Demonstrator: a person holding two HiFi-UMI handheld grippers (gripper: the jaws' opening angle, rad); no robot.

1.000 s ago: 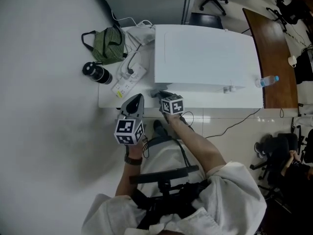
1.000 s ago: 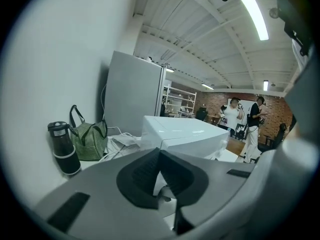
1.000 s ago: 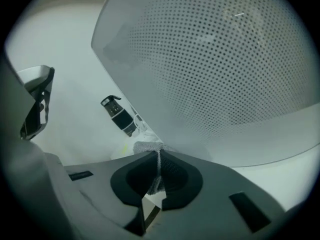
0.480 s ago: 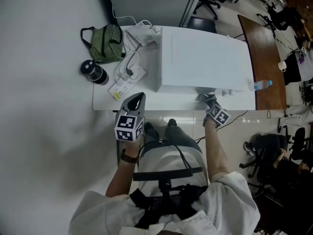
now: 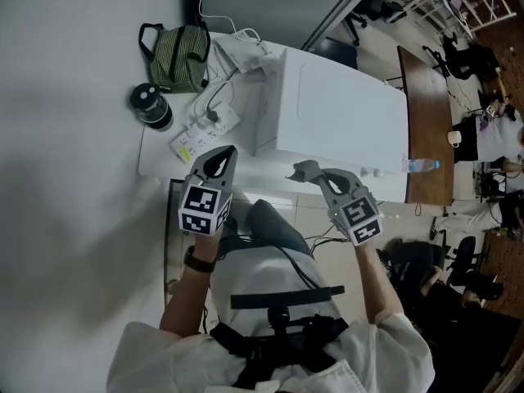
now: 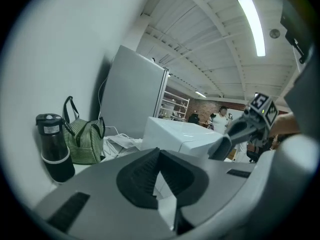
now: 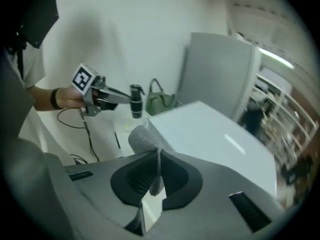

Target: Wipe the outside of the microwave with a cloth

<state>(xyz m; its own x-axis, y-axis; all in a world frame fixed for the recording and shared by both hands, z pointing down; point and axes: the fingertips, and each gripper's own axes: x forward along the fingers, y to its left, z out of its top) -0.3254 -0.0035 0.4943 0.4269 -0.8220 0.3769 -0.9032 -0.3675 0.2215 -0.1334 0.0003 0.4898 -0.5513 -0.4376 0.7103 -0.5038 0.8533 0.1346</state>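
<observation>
The white microwave (image 5: 336, 121) stands on a white table (image 5: 155, 160); it also shows in the left gripper view as a white box (image 6: 182, 133) and fills the right of the right gripper view (image 7: 220, 134). My right gripper (image 5: 315, 173) is shut on a grey cloth (image 5: 300, 169), held in the air just off the microwave's front face. In its own view the cloth (image 7: 144, 138) sticks up from between the closed jaws (image 7: 157, 160). My left gripper (image 5: 223, 159) hovers over the table's front edge, left of the microwave, shut with nothing in it (image 6: 159, 155).
A black flask (image 5: 150, 107), a green striped bag (image 5: 182, 58) and a power strip (image 5: 206, 132) with cables lie left of the microwave. A brown desk (image 5: 426, 97) with a water bottle (image 5: 421, 165) and office chairs stand to the right. The wall is at the left.
My right gripper, with the cloth, has swept from the left to the right end of the microwave's front, then come off it and back toward the middle. The left gripper has barely moved.
</observation>
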